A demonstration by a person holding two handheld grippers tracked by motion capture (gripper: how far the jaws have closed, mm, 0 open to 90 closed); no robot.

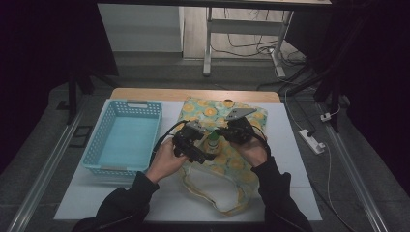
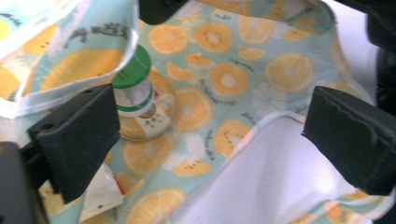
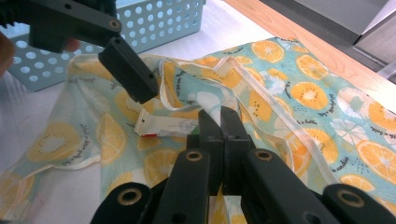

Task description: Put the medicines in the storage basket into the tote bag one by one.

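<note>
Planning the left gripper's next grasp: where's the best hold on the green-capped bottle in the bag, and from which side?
Probably the bottle's labelled body just under the green cap, entering through the bag's open mouth. It looks upright, so its round sides suit the open left gripper. A raised fabric flap overhangs the cap, so a top-down approach looks blocked.

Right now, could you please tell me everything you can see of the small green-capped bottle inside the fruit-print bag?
The bottle is small, with a green screw cap and a white label edged in green; its print is too blurred to read. It seems to stand on the bag's orange-slice fabric. A lifted fold of the bag overlaps its cap. The left gripper's near jaw is open beside it, not touching. From above it shows between both grippers.
</note>
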